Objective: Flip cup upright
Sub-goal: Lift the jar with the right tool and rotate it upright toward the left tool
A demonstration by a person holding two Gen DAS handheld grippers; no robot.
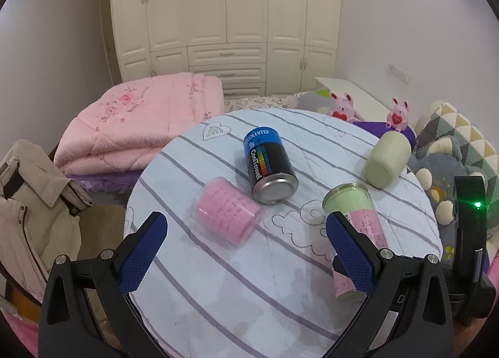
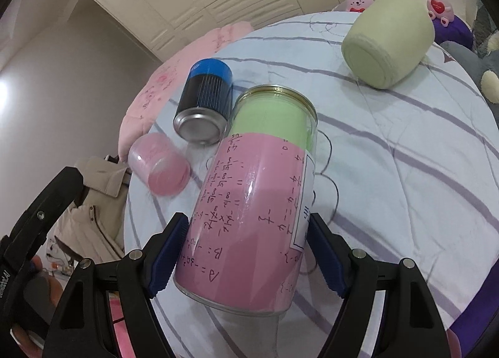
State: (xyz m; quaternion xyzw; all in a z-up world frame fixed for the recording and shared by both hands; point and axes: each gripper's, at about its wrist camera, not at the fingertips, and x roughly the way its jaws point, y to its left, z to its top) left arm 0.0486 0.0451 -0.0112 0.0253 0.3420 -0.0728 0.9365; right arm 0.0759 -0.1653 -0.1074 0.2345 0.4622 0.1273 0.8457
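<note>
A tall clear cup with a pink paper sleeve and green lining lies tilted on the round striped table. My right gripper is shut on the cup near its base, blue pads pressed on both sides. In the left wrist view the same cup sits behind my right-hand finger, and the right gripper's black body shows at the far right. My left gripper is open and empty above the table's near side.
A small pink cup, a blue-and-black can and a pale green cup lie on their sides on the table. A folded pink quilt, a beige jacket and plush toys surround it.
</note>
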